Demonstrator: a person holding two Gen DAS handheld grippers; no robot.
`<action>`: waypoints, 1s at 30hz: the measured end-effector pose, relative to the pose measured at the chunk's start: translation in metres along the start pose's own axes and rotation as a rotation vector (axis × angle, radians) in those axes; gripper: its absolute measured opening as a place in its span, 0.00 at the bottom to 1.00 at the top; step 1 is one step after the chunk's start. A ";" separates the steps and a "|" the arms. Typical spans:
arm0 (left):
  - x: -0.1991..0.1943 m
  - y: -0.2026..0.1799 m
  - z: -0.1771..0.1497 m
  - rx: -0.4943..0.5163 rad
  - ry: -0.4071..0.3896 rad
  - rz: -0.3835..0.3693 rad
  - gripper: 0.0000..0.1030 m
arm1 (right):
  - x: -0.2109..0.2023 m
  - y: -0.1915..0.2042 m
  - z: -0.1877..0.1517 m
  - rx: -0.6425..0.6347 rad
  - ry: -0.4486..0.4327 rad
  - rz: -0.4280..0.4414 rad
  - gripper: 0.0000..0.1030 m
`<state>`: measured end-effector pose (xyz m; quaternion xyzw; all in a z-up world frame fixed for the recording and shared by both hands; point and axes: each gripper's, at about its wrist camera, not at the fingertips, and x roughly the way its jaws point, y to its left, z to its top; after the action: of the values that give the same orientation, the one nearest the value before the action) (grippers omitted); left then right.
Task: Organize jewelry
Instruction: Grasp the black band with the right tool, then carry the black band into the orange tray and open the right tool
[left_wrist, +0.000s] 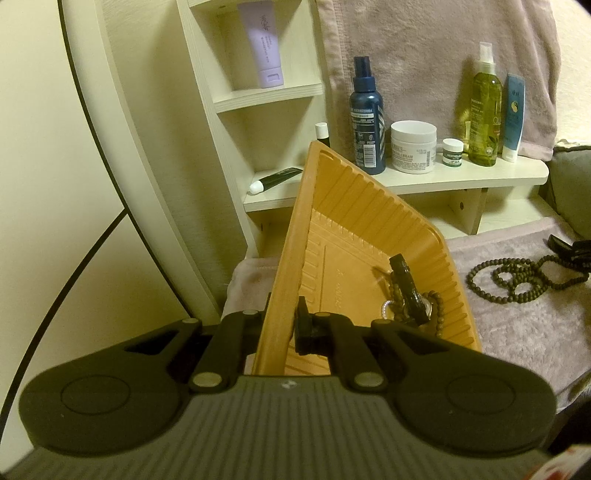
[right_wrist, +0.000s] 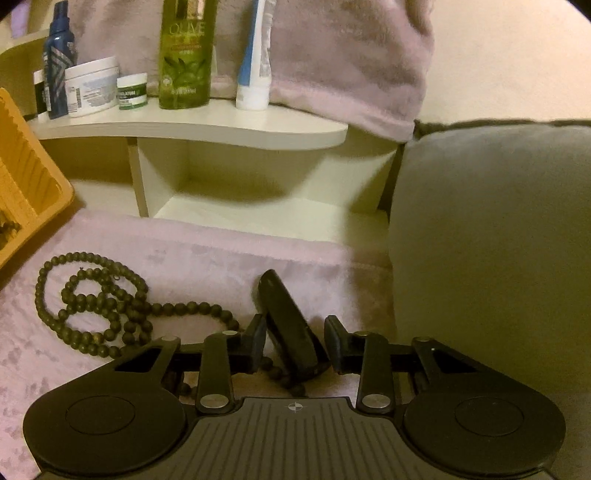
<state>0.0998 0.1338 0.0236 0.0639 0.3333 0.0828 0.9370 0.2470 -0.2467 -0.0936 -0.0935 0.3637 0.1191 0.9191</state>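
My left gripper (left_wrist: 282, 325) is shut on the near rim of an orange ribbed tray (left_wrist: 351, 221) and holds it tilted. Inside the tray lie a black watch (left_wrist: 408, 288) and a small bead bracelet (left_wrist: 436, 306) with a silvery piece. A long dark bead necklace (right_wrist: 99, 302) lies coiled on the pink cloth; it also shows in the left wrist view (left_wrist: 517, 277). My right gripper (right_wrist: 295, 343) is open, its fingers on either side of a black hair clip (right_wrist: 288, 325) lying on the cloth. The tray's corner (right_wrist: 33, 177) shows at the left of the right wrist view.
A cream shelf (left_wrist: 461, 177) holds a blue spray bottle (left_wrist: 367, 118), white cream jar (left_wrist: 413, 147), small green jar (left_wrist: 452, 149), olive oil bottle (left_wrist: 485, 110) and blue tube (left_wrist: 513, 118). A pink towel (right_wrist: 351, 66) hangs behind. A grey cushion (right_wrist: 498, 229) lies right.
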 end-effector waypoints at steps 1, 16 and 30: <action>0.000 0.000 0.000 0.000 0.000 0.000 0.06 | 0.000 -0.001 0.000 0.010 0.002 0.003 0.34; 0.000 0.001 -0.001 -0.001 -0.002 -0.002 0.06 | -0.039 0.020 0.002 0.037 -0.100 0.041 0.23; 0.000 0.002 0.000 -0.002 -0.003 -0.003 0.06 | -0.084 0.068 0.028 0.096 -0.171 0.199 0.23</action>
<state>0.1000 0.1355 0.0240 0.0625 0.3318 0.0817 0.9377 0.1861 -0.1871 -0.0216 -0.0023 0.2970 0.1993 0.9338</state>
